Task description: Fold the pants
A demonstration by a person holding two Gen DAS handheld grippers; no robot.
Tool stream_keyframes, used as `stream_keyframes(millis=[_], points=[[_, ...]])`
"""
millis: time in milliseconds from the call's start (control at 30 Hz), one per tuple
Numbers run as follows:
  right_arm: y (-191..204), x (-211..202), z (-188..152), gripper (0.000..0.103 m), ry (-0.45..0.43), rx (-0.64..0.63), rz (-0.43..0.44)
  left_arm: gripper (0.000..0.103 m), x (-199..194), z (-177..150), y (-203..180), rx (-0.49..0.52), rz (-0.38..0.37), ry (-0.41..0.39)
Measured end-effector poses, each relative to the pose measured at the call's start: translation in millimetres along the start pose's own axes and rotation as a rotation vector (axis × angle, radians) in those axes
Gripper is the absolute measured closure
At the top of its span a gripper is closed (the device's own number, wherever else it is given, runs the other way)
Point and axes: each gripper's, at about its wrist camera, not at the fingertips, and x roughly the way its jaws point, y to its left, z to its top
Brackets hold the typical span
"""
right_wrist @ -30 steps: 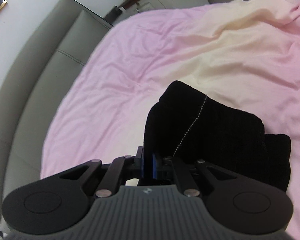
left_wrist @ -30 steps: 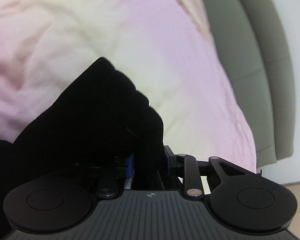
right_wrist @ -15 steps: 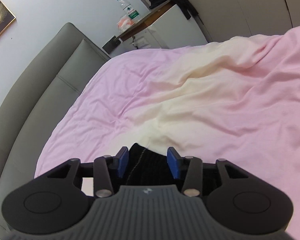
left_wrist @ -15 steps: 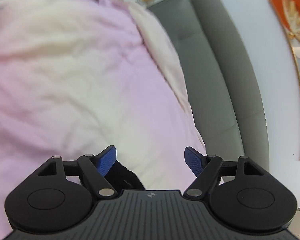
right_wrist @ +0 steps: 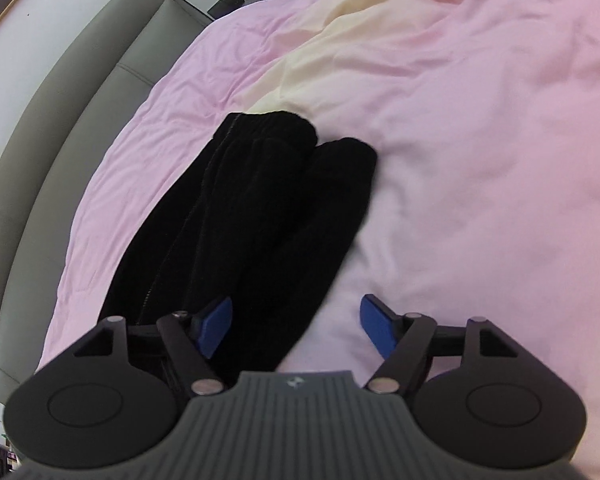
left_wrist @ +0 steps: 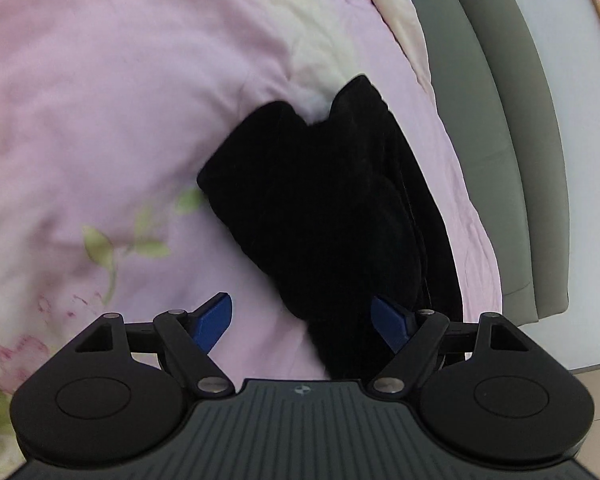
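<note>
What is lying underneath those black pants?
The black pants lie on a pink bedspread with a cream patch and flower print. Beyond it stands a grey padded headboard. Whatever lies directly beneath the fabric is covered.

Near end of the black pants (left_wrist: pixel 320 216) behind each hand-held gripper's body; blurred floral print (left_wrist: pixel 112 248).

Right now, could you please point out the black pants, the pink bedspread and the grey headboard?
black pants (left_wrist: pixel 324 208): left wrist view, middle of the folded bundle.
pink bedspread (right_wrist: pixel 480 128): right wrist view, bare stretch right of the pants.
grey headboard (right_wrist: pixel 60 92): right wrist view, padded panel.
</note>
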Motion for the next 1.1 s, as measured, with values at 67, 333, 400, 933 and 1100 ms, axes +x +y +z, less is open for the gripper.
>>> stream_keyframes(millis=[67, 333, 400, 933, 1100], points=[[9.4, 7.8, -2.7, 0.031, 0.001, 0.032, 0.042, 0.011, 15.1, 0.3, -1.1, -0.003, -0.036, 0.026], [54.0, 40.9, -22.5, 0.04, 0.031, -0.097, 0.015, 0.01, 67.3, 21.9, 5.1, -0.15, -0.18, 0.033], [51.3, 40.7, -21.6, 0.066, 0.052, -0.087, 0.057, 0.014, 73.6, 27.6, 11.9, -0.228, -0.198, 0.011], [31.4, -102.9, -62.8, 0.083, 0.196, 0.112, 0.23, 0.067, -81.5, 55.8, 50.9, -0.102, -0.172, -0.111], [-34.5, -109.0, -110.4, 0.067, 0.18, 0.072, 0.101, 0.056, -82.0, 48.6, 98.0, -0.067, -0.026, 0.014]])
